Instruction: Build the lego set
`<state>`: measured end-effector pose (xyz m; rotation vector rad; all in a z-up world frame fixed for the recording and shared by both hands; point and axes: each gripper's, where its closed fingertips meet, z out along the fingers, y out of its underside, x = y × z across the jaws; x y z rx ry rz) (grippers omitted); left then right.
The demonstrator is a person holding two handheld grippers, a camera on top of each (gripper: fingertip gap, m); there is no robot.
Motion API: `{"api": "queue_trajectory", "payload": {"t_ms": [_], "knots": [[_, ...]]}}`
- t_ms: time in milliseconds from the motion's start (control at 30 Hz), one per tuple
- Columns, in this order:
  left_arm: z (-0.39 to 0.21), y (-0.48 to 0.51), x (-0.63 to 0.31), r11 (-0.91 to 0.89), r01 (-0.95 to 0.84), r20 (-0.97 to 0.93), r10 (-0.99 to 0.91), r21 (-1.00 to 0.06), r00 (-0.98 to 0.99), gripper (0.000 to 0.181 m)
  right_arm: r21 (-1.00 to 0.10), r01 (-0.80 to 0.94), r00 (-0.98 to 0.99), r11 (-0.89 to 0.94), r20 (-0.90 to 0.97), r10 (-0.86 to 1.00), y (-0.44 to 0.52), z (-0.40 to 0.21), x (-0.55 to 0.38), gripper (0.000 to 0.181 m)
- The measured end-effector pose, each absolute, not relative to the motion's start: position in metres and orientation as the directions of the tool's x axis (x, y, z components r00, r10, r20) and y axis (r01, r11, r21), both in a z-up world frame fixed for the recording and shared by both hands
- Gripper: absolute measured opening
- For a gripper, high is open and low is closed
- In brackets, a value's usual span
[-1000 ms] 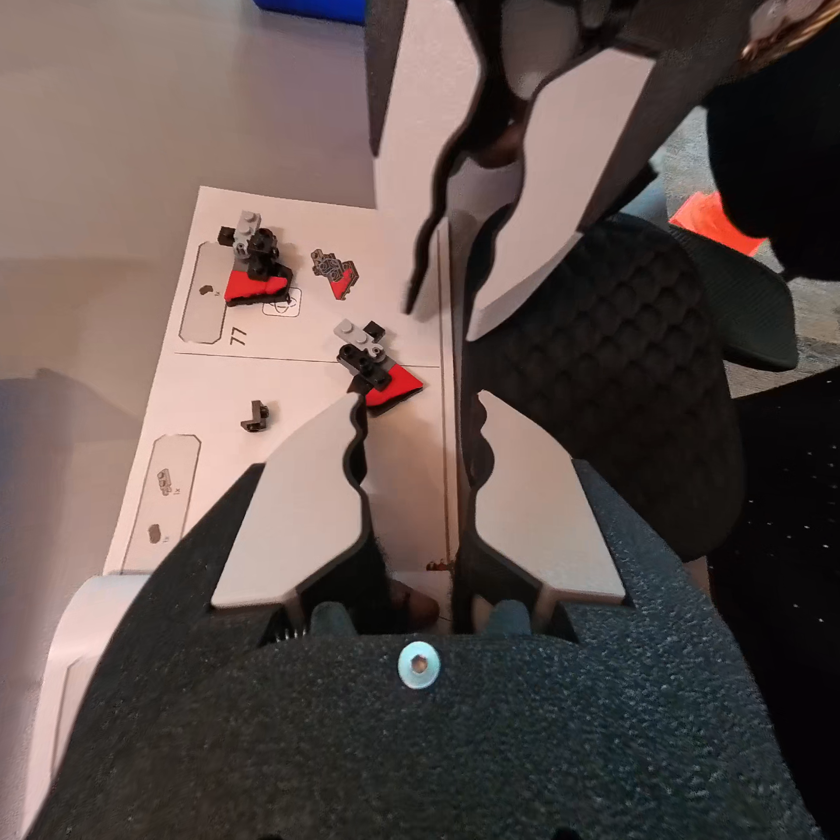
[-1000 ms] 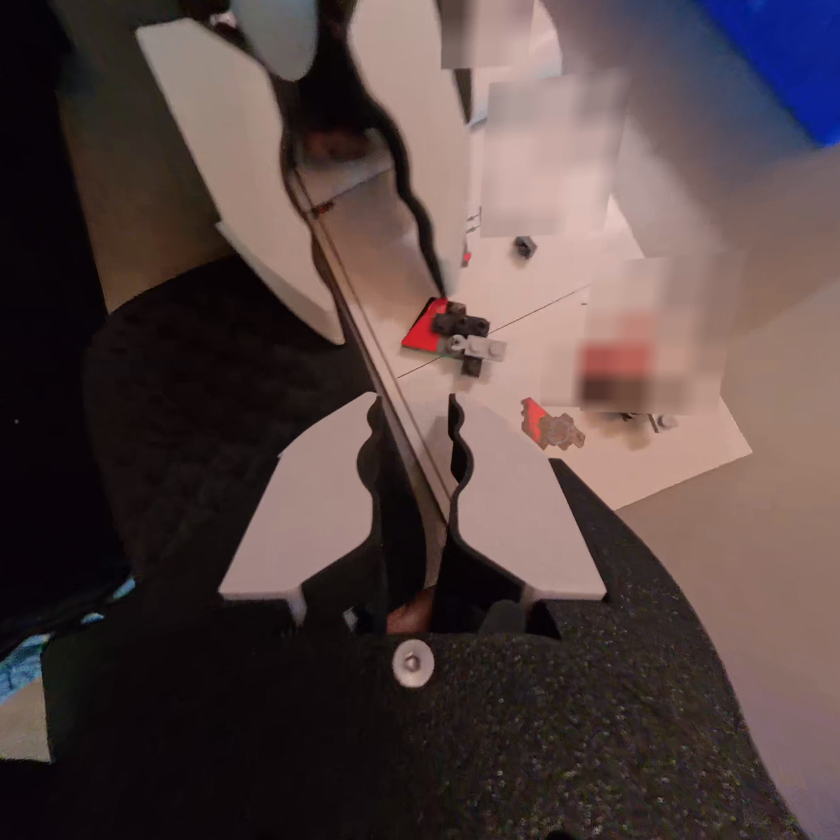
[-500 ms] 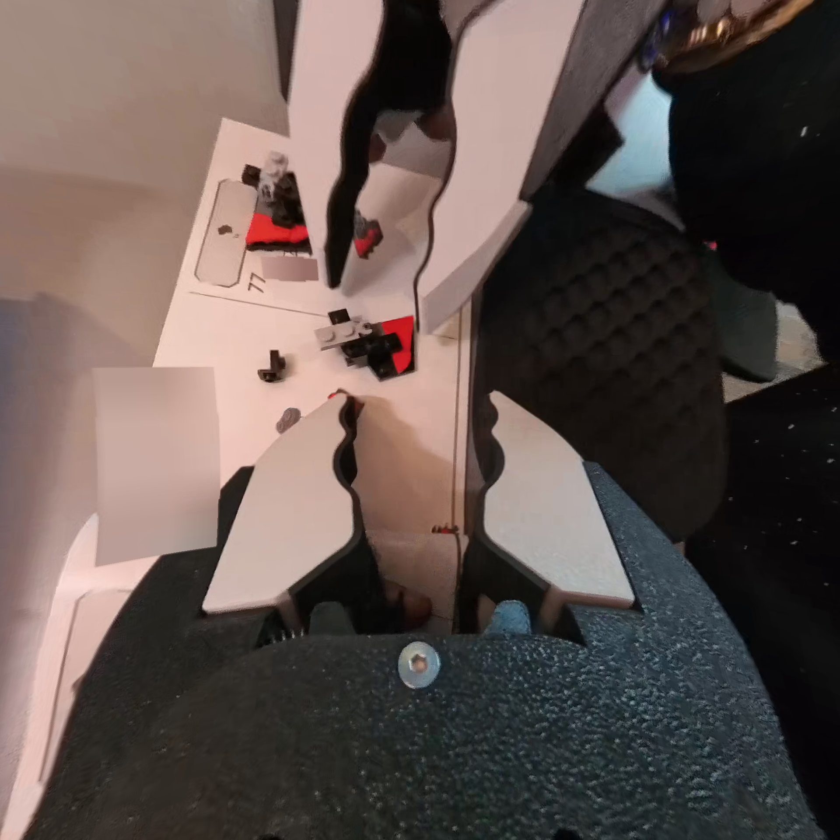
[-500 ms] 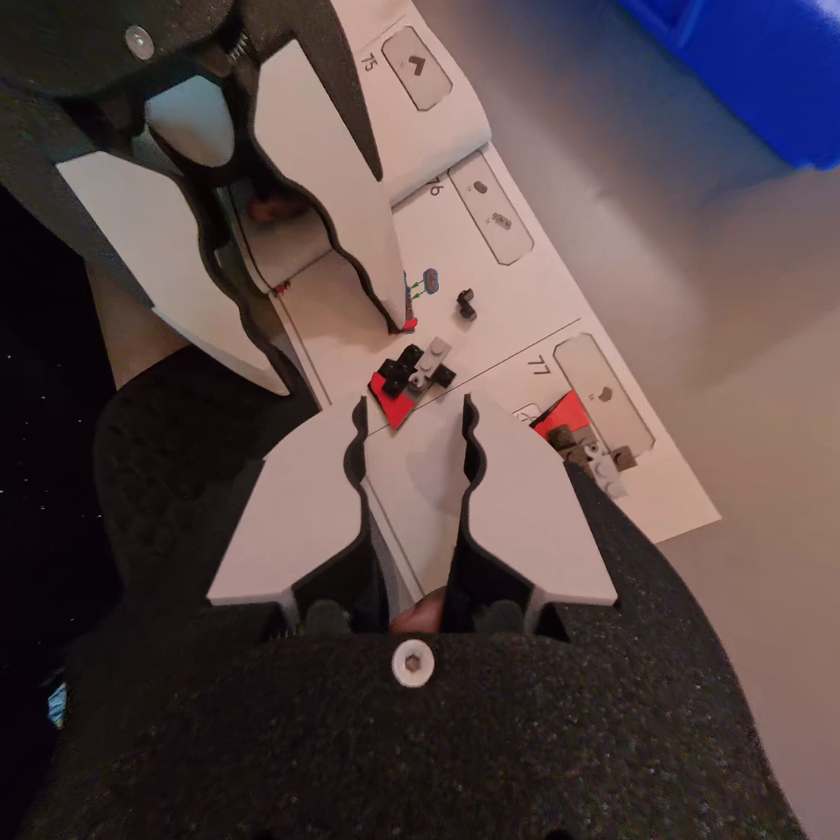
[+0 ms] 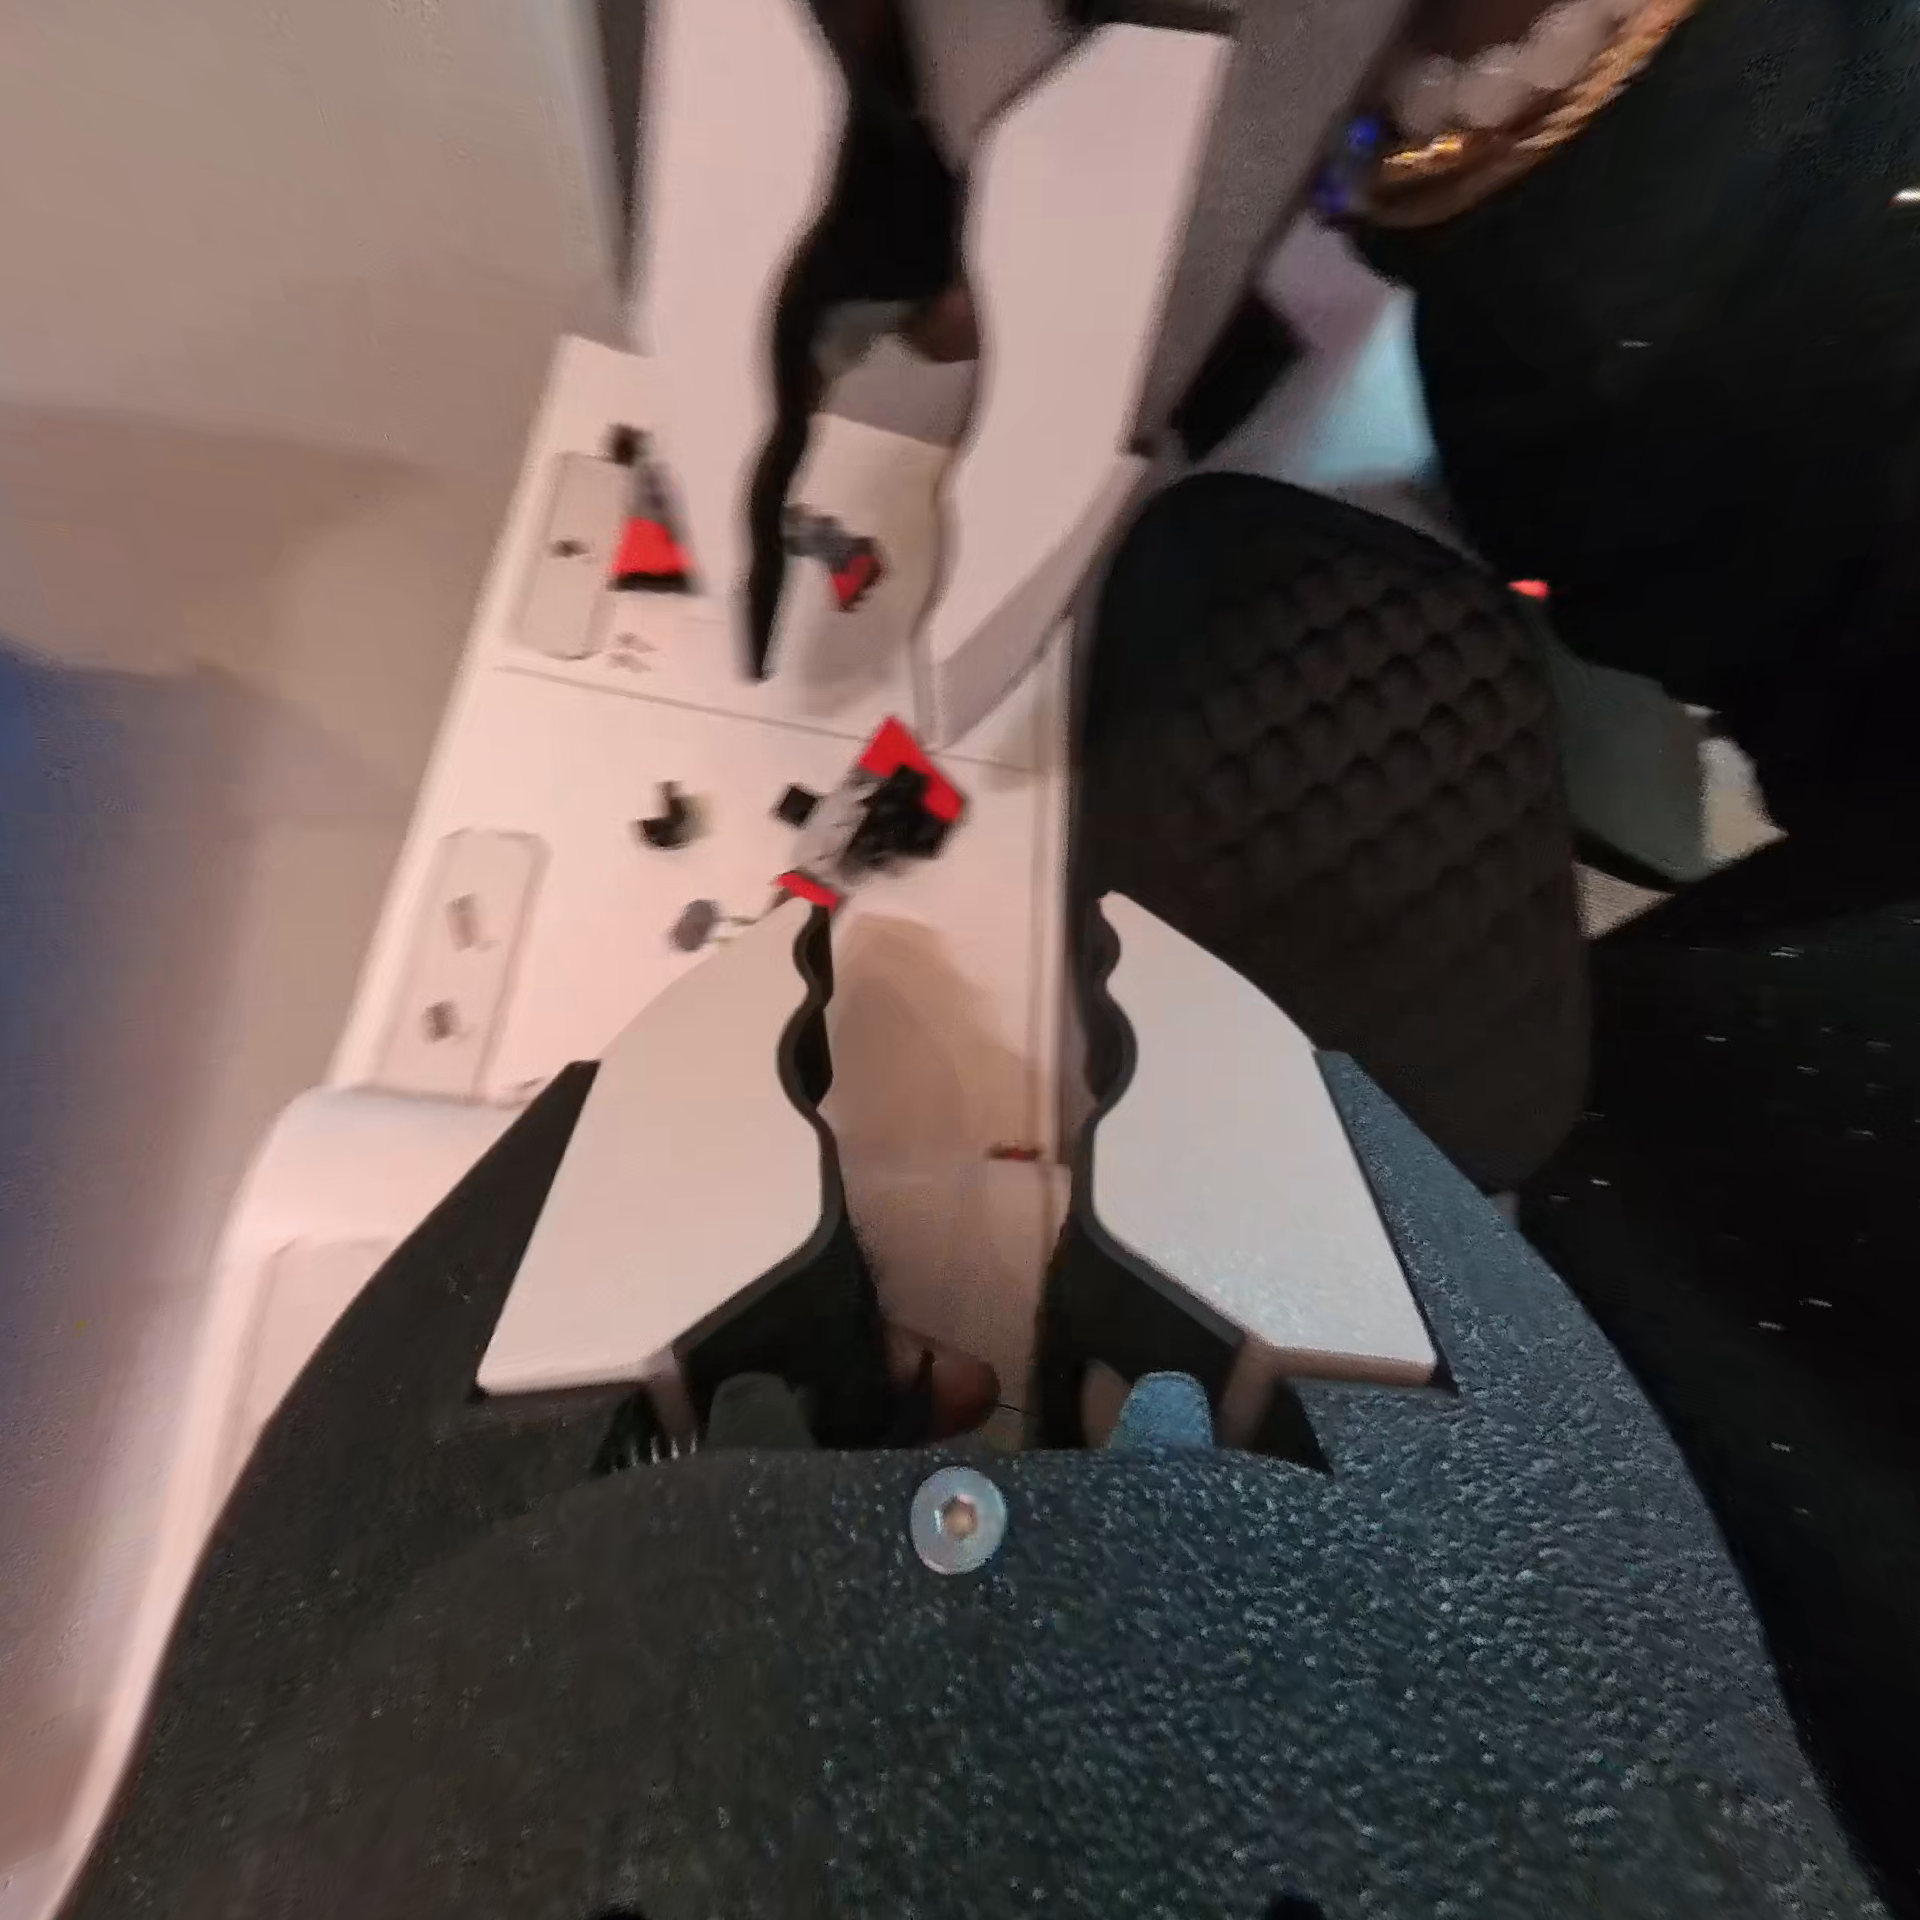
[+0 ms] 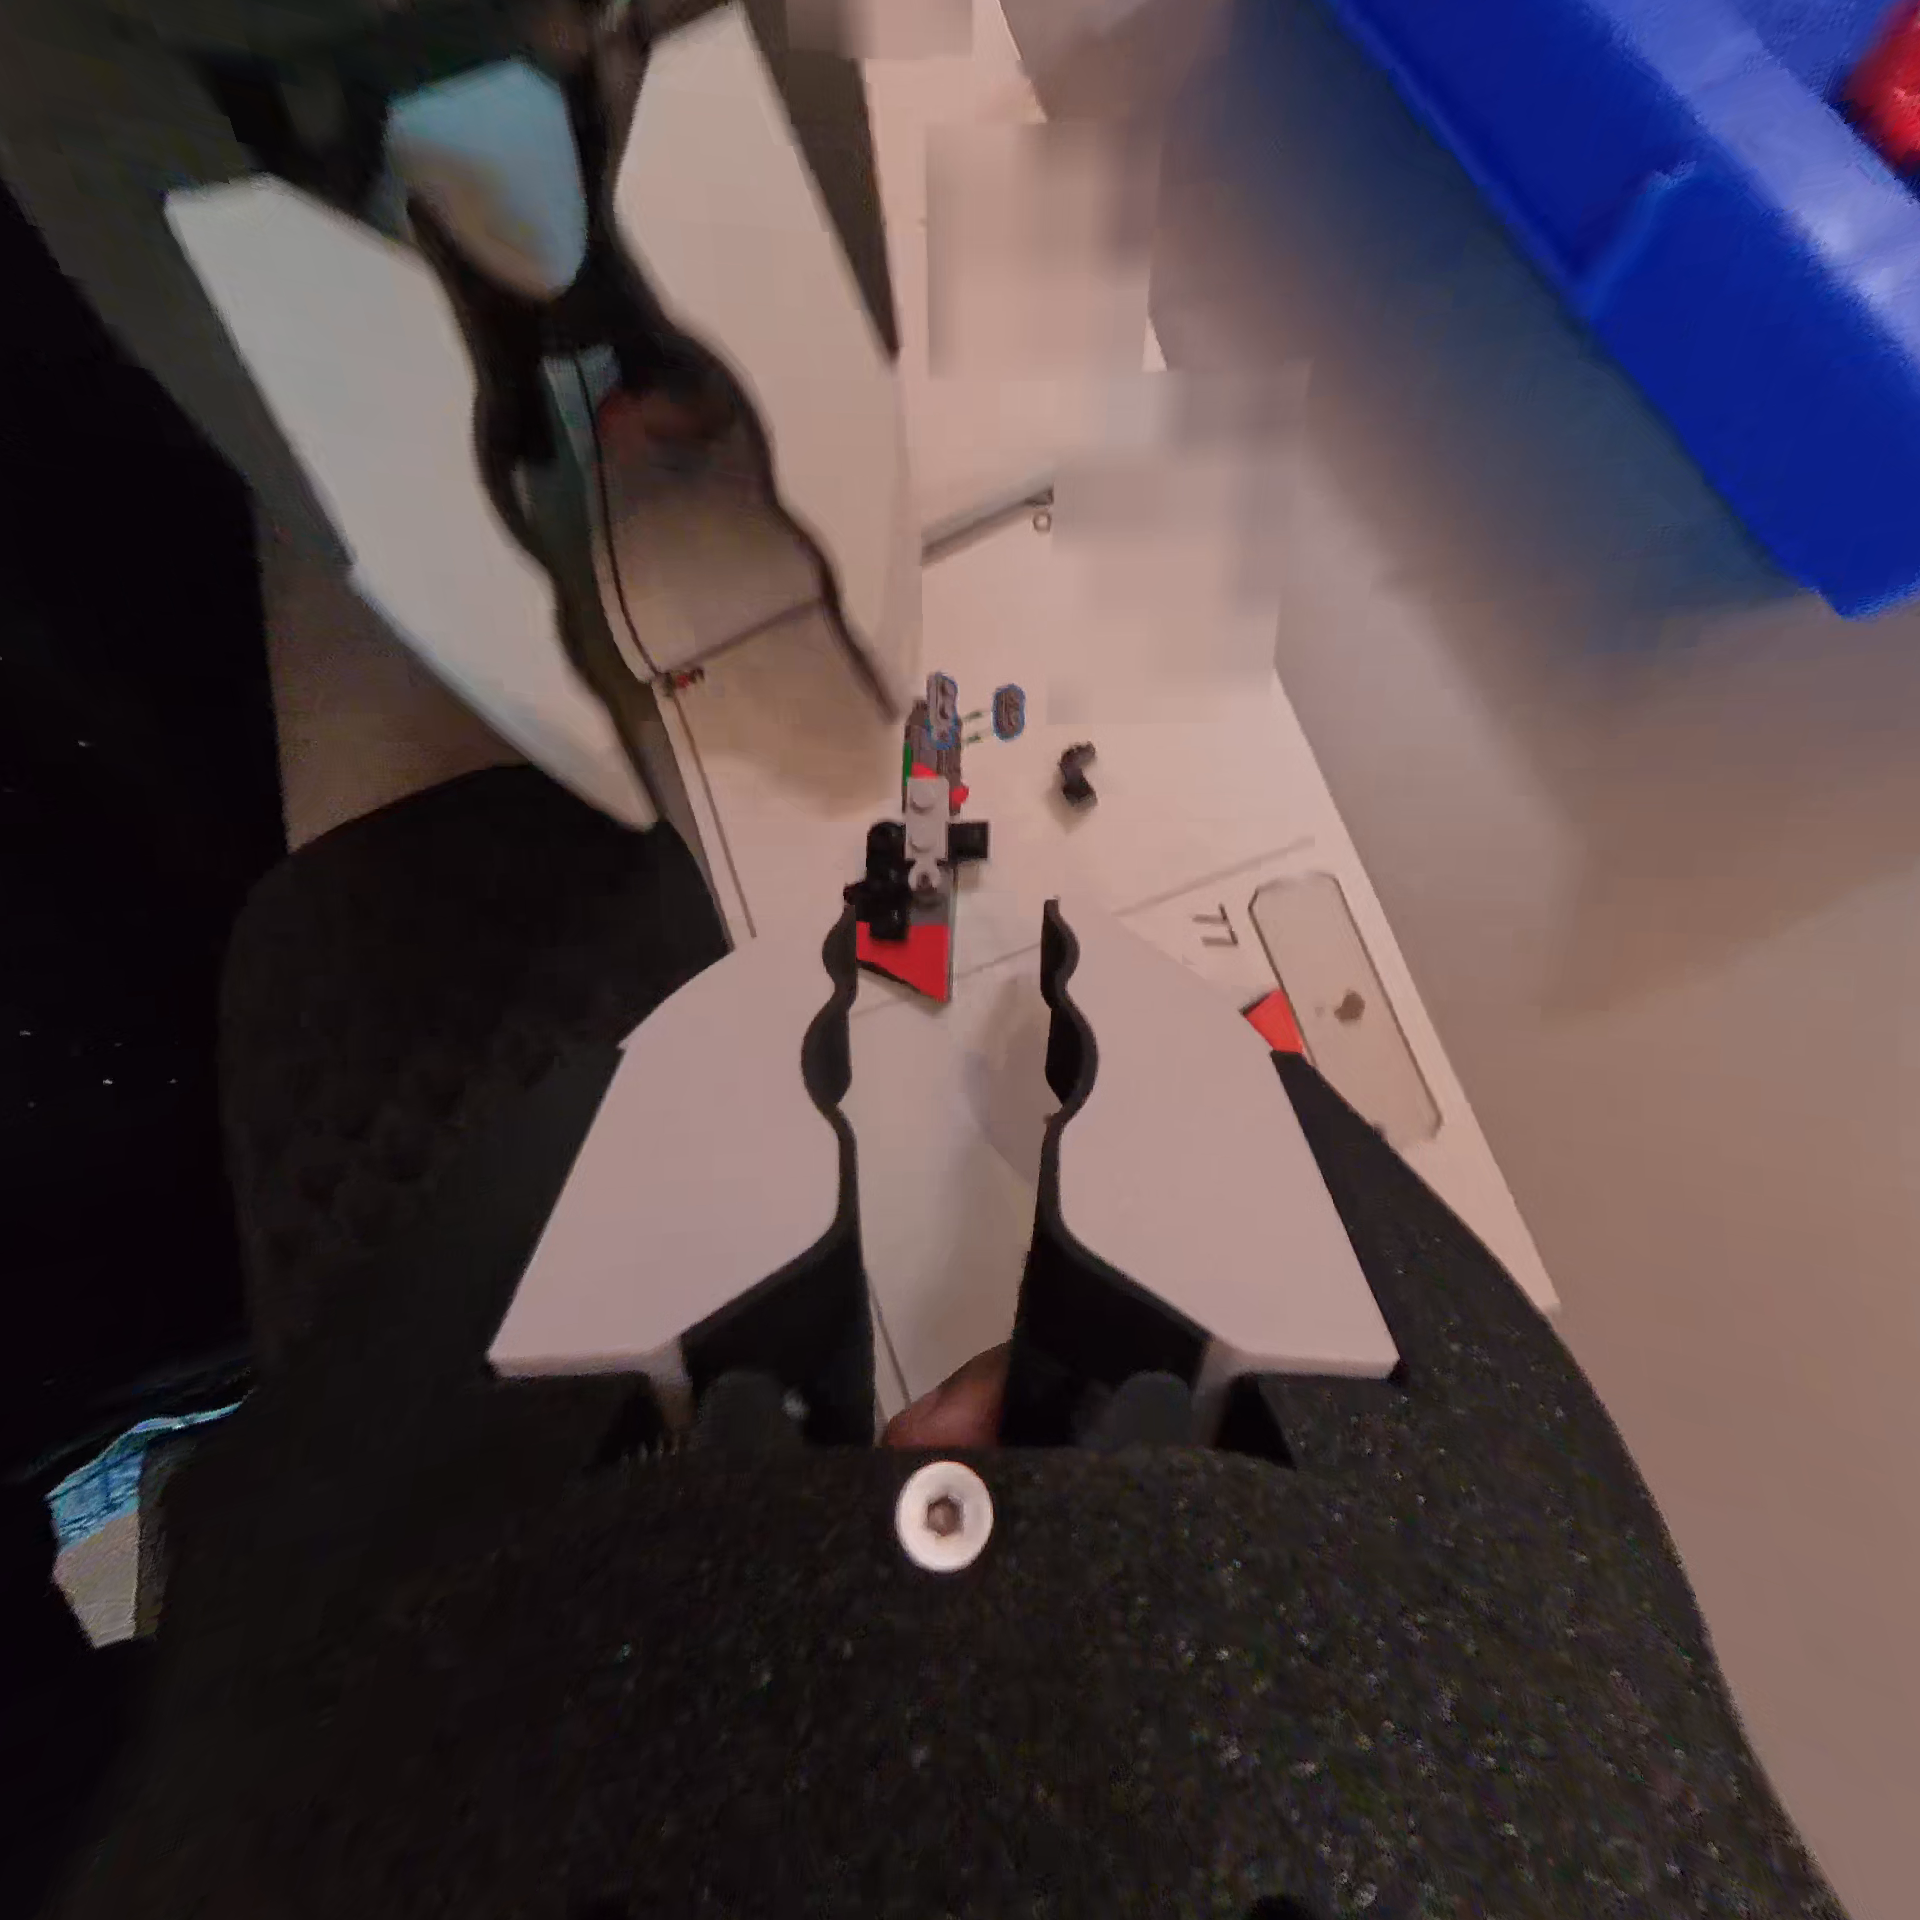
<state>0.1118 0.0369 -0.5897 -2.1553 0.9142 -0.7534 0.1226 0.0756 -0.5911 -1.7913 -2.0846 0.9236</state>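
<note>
The small lego assembly [image 6: 914,894], a red wedge with grey and black bits stacked on it, lies flat on the open instruction booklet [image 6: 1174,831], near the page's inner edge and free of both tools. Just beside it on the same page sits one loose small black piece [image 6: 1078,774], apart from the assembly and untouched. The right gripper [image 6: 945,914] hovers right over the red end of the assembly, jaws set moderately apart and empty, the wedge showing in the gap between the tips. Facing it, the left gripper [image 5: 951,914] hangs just short of the assembly from the other side, its jaws likewise apart and holding nothing. The booklet rests on the pale desk [image 6: 1662,935], a blue bin [image 6: 1683,270] sits off at the far corner, and a black quilted chair back [image 5: 1320,810] fills the space past the desk edge. This reads as the pick-up step: the sub-build and the black piece are waiting to be joined. The next move likely calls for one gripper to close on the assembly across its narrow sides and steady it, while the other goes for the black piece, a small target needing a careful, square pinch.
</note>
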Motion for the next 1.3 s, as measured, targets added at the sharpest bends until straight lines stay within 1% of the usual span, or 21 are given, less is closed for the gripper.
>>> {"api": "queue_trajectory", "payload": {"t_ms": [67, 200, 300, 400, 467, 533, 633, 767, 867, 933, 967, 1000, 1100, 1167, 1300], "knots": [[-0.592, 0.045, 0.103, -0.524, -0.387, 0.21, -0.759, -0.759, 0.616, 0.05, -0.604, 0.795, -0.192, 0.053, -0.168, 0.967, 0.072, -0.592, 0.127, 0.037], [-0.598, 0.043, 0.116, -0.511, -0.414, 0.217, -0.787, -0.753, 0.577, 0.057, -0.651, 0.759, -0.096, 0.001, -0.11, 0.989, 0.065, -0.596, 0.12, 0.039], [-0.601, 0.038, 0.122, -0.494, -0.441, 0.203, -0.806, -0.749, 0.557, 0.057, -0.635, 0.772, -0.068, 0.019, -0.053, 0.996, 0.063, -0.608, 0.12, 0.042], [-0.597, 0.032, 0.125, -0.49, -0.431, 0.223, -0.815, -0.757, 0.535, 0.052, -0.649, 0.75, -0.151, 0.126, 0.018, 0.988, 0.058, -0.611, 0.12, 0.026], [-0.595, 0.031, 0.123, -0.491, -0.416, 0.227, -0.811, -0.766, 0.54, 0.05, -0.653, 0.726, -0.236, 0.214, 0.055, 0.97, 0.055, -0.61, 0.122, 0.026], [-0.593, 0.035, 0.119, -0.483, -0.402, 0.211, -0.803, -0.778, 0.557, 0.049, -0.665, 0.699, -0.3, 0.262, 0.06, 0.952, 0.056, -0.61, 0.124, 0.026], [-0.594, 0.038, 0.116, -0.489, -0.393, 0.213, -0.795, -0.779, 0.568, 0.048, -0.679, 0.685, -0.338, 0.264, 0.026, 0.941, 0.059, -0.61, 0.123, 0.026], [-0.596, 0.039, 0.115, -0.495, -0.39, 0.216, -0.79, -0.777, 0.574, 0.047, -0.691, 0.658, -0.376, 0.298, 0.041, 0.926, 0.057, -0.61, 0.122, 0.026], [-0.596, 0.039, 0.116, -0.489, -0.392, 0.209, -0.792, -0.78, 0.573, 0.045, -0.696, 0.657, -0.375, 0.29, 0.032, 0.926, 0.056, -0.609, 0.123, 0.028], [-0.597, 0.04, 0.115, -0.488, -0.398, 0.202, -0.792, -0.777, 0.576, 0.044, -0.701, 0.663, -0.347, 0.262, 0.022, 0.938, 0.059, -0.605, 0.127, 0.039], [-0.598, 0.04, 0.116, -0.487, -0.402, 0.199, -0.793, -0.775, 0.577, 0.044, -0.71, 0.661, -0.332, 0.242, 0.012, 0.943, 0.06, -0.6, 0.131, 0.039], [-0.598, 0.04, 0.116, -0.486, -0.405, 0.197, -0.793, -0.775, 0.576, 0.044, -0.717, 0.661, -0.312, 0.222, 0.007, 0.95, 0.062, -0.595, 0.135, 0.038], [-0.597, 0.04, 0.115, -0.484, -0.398, 0.196, -0.792, -0.779, 0.578, 0.043, -0.699, 0.698, -0.134, 0.158, 0.089, 0.987, 0.096, -0.586, 0.15, 0.021], [-0.596, 0.041, 0.115, -0.484, -0.391, 0.198, -0.79, -0.783, 0.581, 0.042, -0.677, 0.724, -0.044, 0.131, 0.144, 0.989, 0.119, -0.583, 0.158, 0.021], [-0.597, 0.041, 0.115, -0.482, -0.397, 0.192, -0.791, -0.782, 0.581, 0.042, -0.622, 0.775, -0.016, 0.107, 0.151, 0.988, 0.137, -0.588, 0.156, 0.026]]}}
